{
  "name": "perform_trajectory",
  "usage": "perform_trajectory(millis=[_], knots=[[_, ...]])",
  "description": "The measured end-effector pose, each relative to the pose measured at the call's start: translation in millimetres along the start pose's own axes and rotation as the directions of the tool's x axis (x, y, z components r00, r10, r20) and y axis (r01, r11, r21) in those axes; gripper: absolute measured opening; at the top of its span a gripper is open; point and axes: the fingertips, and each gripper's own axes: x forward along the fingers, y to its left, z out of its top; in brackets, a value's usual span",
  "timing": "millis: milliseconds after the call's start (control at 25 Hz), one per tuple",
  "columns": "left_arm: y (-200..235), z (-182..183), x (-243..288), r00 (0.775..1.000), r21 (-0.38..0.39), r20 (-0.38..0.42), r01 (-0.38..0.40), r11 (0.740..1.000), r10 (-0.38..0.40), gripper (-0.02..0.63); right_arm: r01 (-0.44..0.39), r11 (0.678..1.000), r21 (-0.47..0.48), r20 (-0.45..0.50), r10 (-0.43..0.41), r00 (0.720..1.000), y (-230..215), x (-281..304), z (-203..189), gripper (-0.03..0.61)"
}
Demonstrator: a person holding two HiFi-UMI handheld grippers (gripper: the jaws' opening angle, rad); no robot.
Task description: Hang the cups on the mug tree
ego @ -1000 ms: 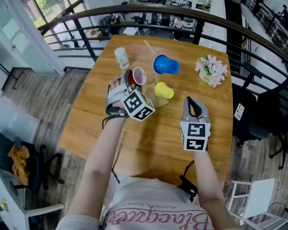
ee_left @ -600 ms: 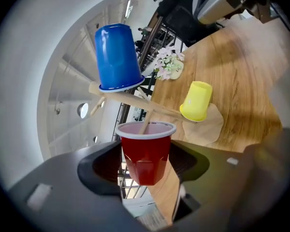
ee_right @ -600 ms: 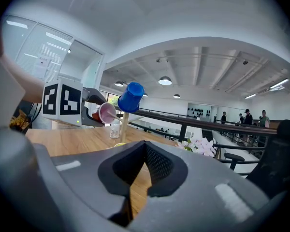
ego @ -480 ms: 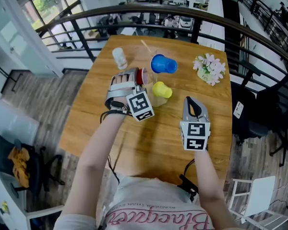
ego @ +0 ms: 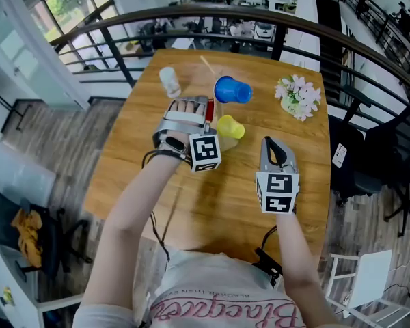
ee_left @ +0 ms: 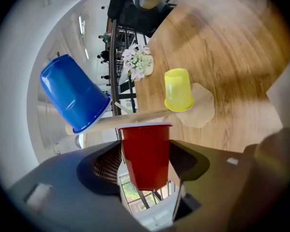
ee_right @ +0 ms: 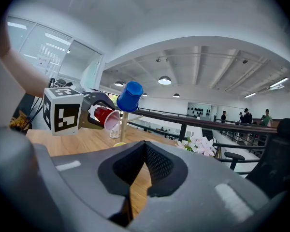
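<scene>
Left gripper (ee_left: 146, 167) | holds red cup (ee_left: 145, 146) lengthwise | rim facing mug tree (ee_left: 135, 119)

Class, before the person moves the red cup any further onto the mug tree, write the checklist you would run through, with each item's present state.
1. Grip on the red cup: ok. The left gripper has its jaws pressed on both sides.
2. Cup's mouth toward the mug tree: ok. The rim sits right at the wooden stem.
3. Peg inside the mouth: cannot tell. The cup hides it.
4. Blue cup clear: ok. It hangs higher up, apart from the red one.
5. Yellow cup clear: ok. It is low, near the base.
6. Right gripper out of the way: ok. It is shut, empty and back from the tree.
</scene>
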Motion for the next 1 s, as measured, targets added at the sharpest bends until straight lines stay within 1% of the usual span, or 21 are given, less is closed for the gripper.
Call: perform_trajectory(millis=[80, 160, 360, 600, 760, 880, 1000], knots=[[-2.4, 2.7, 1.0, 1.0, 0.04, -0.005, 0.009, 0.999, -0.009, 0.308, -0.002, 1.0, 0.001, 0.003, 0.002, 1.0, 0.7, -0.3, 0.8, 0.002], [-4.5, 5.5, 1.8, 1.0, 0.058, -0.009, 0.021, 0.998, -0.02, 0.318, -0.005, 1.0, 0.0, 0.009, 0.005, 1.0, 1.1, -0.9, 2.4, 0.002], [-7.6, 11.2, 0.3, 0.999, 0.02, -0.001, 0.046, 0.999, -0.046, 0.344, -0.008, 1.0, -0.003, 0.007, 0.008, 1.0, 1.7, -2.4, 3.3, 0.002], [-1.2, 8.2, -8.5, 0.999, -0.075, 0.001, 0.045, 0.996, -0.045, 0.396, -0.026, 0.999, -0.019, 0.017, 0.027, 1.0, 3.7, -5.1, 8.5, 0.002], [5.5, 1.2, -19.5, 1.0, -0.137, 0.006, 0.023, 0.99, -0.023, 0.414, -0.04, 0.998, -0.038, 0.029, 0.041, 0.999, 9.2, -9.4, 15.0, 0.002], [8.9, -4.4, -29.4, 1.0, -0.189, 0.017, 0.018, 0.982, -0.015, 0.42, -0.036, 0.998, -0.052, 0.038, 0.038, 0.999, 13.0, -13.6, 22.3, 0.002], [12.1, -9.3, -39.2, 0.999, -0.251, 0.037, 0.016, 0.968, -0.007, 0.424, -0.019, 0.998, -0.053, 0.049, 0.022, 0.999, 15.7, -18.4, 30.2, 0.002]])
